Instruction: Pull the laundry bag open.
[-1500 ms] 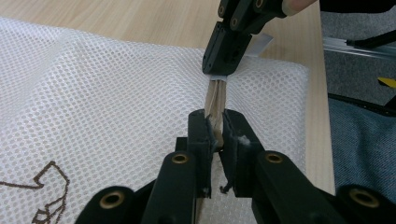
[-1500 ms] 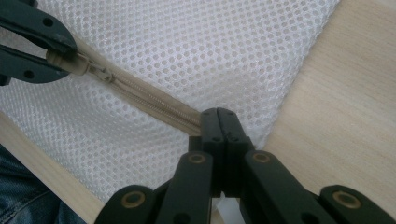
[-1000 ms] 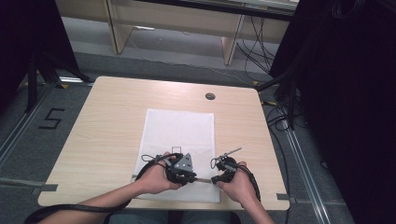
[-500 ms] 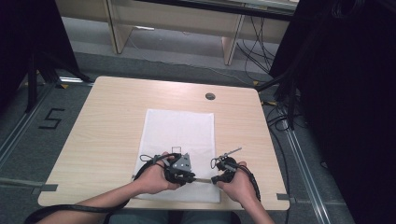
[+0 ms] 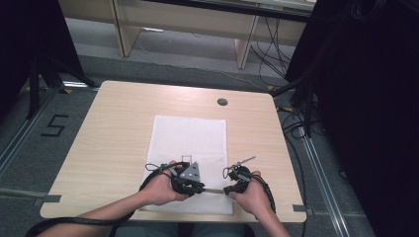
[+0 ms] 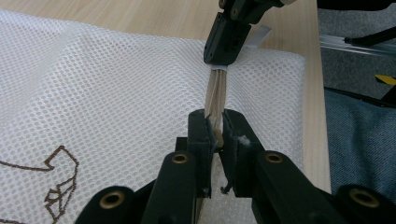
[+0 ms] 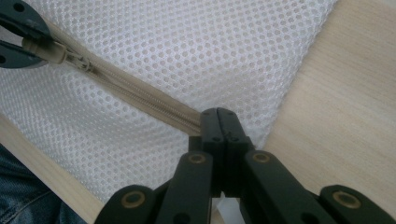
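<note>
A white mesh bag [image 5: 190, 138] lies flat on the wooden table [image 5: 113, 128]. Its beige zipper [image 5: 213, 190] runs along the edge nearest the person. My left gripper [image 5: 200, 189] is shut on the zipper pull [image 7: 39, 49], just behind the slider [image 7: 70, 58]. In the left gripper view, my left gripper [image 6: 215, 135] pinches the beige piece, and the zipper tape [image 6: 215, 91] runs on to my right gripper [image 6: 219, 63]. In its own view, my right gripper [image 7: 218, 116] is shut on the end of the zipper [image 7: 140, 93] at the bag's corner.
A brown embroidered mark [image 6: 56, 182] sits on the mesh near my left gripper. A round cable hole [image 5: 222, 101] lies at the far side of the table. The table's near edge and the person's jeans [image 6: 359, 140] are close by. Dark curtains stand on both sides.
</note>
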A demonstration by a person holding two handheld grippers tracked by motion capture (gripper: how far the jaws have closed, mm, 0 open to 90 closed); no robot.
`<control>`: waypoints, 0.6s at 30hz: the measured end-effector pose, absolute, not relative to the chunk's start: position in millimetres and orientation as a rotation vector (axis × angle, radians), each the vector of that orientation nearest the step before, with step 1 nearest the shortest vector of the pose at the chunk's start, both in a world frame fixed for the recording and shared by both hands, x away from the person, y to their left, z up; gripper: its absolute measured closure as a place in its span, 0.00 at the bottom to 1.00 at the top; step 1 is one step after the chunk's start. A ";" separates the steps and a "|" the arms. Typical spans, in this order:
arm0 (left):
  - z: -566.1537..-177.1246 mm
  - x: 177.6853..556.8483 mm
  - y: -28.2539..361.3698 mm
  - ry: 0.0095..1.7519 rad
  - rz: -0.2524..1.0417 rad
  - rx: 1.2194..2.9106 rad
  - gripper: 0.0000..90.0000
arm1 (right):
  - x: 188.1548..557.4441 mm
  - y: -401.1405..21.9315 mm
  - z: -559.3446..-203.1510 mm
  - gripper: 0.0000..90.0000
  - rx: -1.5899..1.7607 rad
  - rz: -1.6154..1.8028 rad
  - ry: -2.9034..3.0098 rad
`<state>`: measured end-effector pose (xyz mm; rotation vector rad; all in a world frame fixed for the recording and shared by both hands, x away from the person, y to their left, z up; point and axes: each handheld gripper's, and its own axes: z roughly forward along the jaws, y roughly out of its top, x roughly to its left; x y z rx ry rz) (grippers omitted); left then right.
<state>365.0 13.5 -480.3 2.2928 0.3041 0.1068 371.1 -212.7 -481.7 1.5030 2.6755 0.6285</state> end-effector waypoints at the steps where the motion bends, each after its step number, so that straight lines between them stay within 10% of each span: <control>1: -480.3 365.0 13.5 0.305 0.106 2.293 0.91 | 371.1 -212.7 -481.8 1.00 1.503 0.629 2.675; 18: -480.0 364.7 21.0 0.310 0.105 2.292 0.91 | 370.7 -212.2 -481.3 1.00 1.518 0.621 2.673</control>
